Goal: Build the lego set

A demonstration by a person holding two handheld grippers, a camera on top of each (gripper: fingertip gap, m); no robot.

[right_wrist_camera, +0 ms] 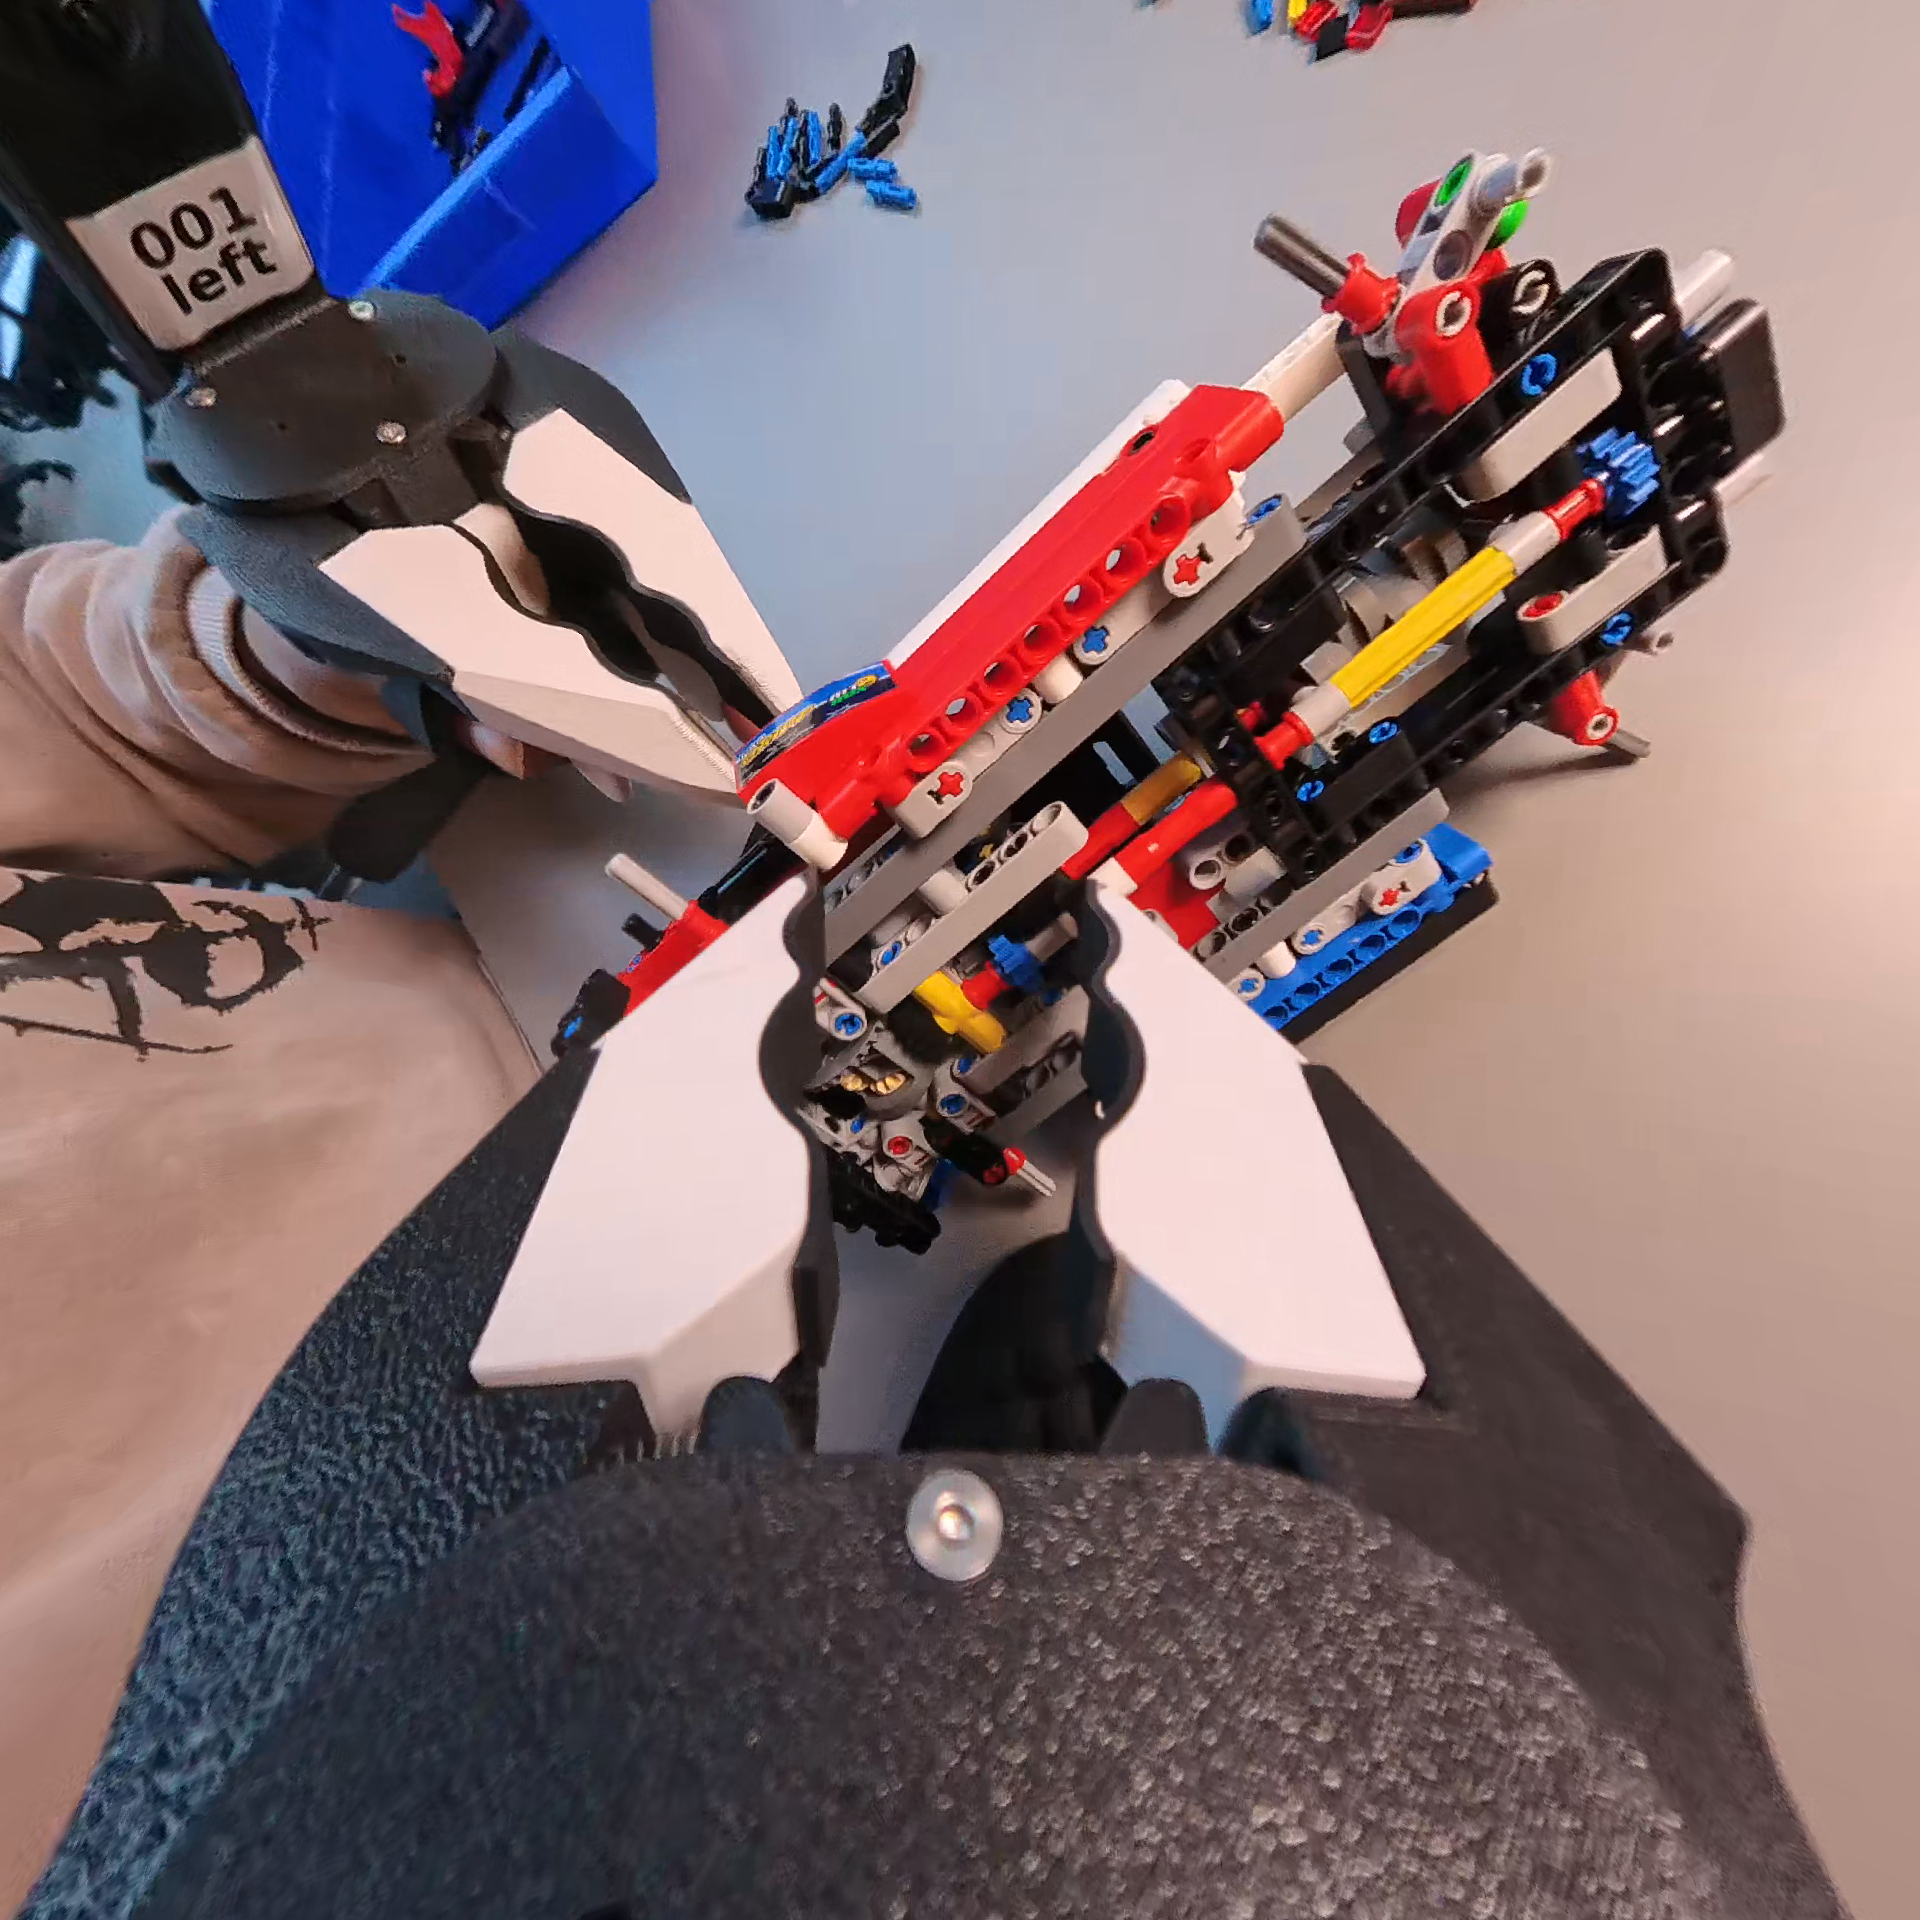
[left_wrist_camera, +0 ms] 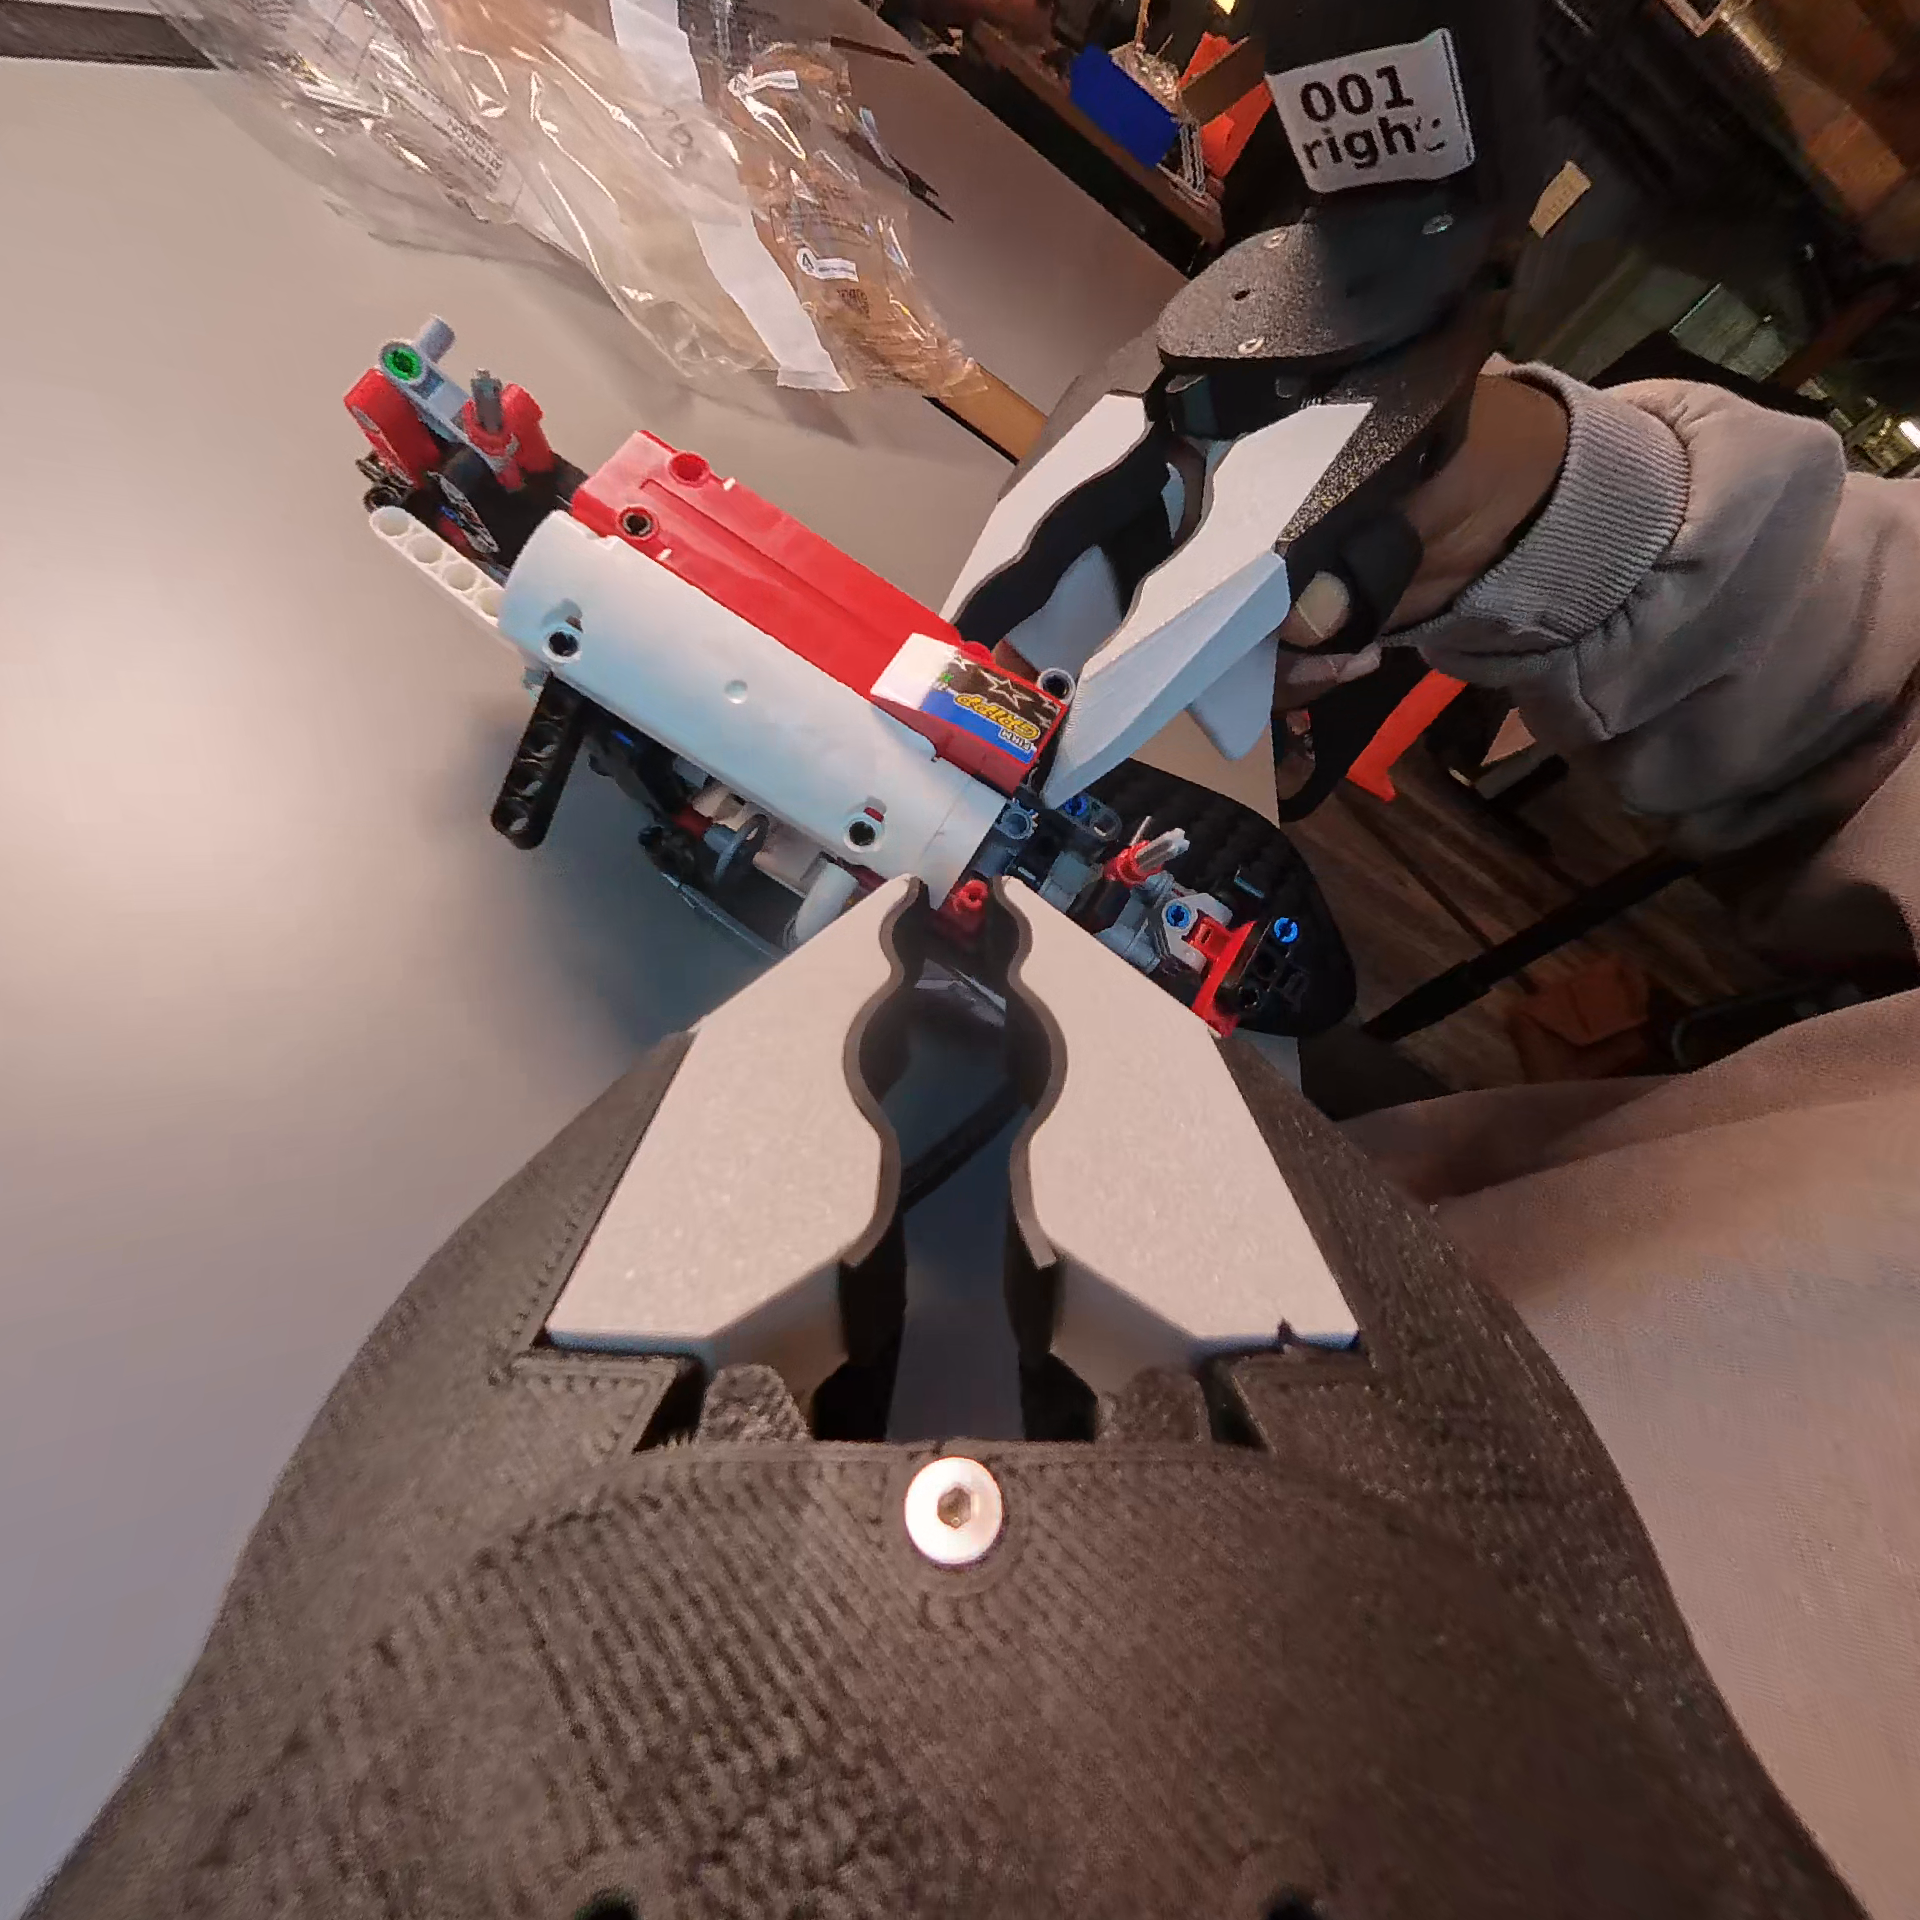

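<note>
The lego model (left_wrist_camera: 727,675) is a long vehicle body with a white and a red side panel over a black, grey and blue frame. It is tilted on its side over the grey table (left_wrist_camera: 208,727). In the right wrist view its underside (right_wrist_camera: 1351,644) shows. My left gripper (left_wrist_camera: 961,899) is closed narrowly on the model's near end, by a small red pin. It also shows in the right wrist view (right_wrist_camera: 753,743), tips at the stickered end of the red panel. My right gripper (right_wrist_camera: 945,894) straddles the grey beams of the frame and grips them. It also shows in the left wrist view (left_wrist_camera: 1023,717).
Clear plastic bags (left_wrist_camera: 675,187) lie at the table's far side. A blue bin (right_wrist_camera: 447,135) with parts stands at the back left. Loose blue and black pins (right_wrist_camera: 831,156) and more small pieces (right_wrist_camera: 1340,16) lie beyond the model. A person's beige sleeve (left_wrist_camera: 1662,623) is close behind the right gripper.
</note>
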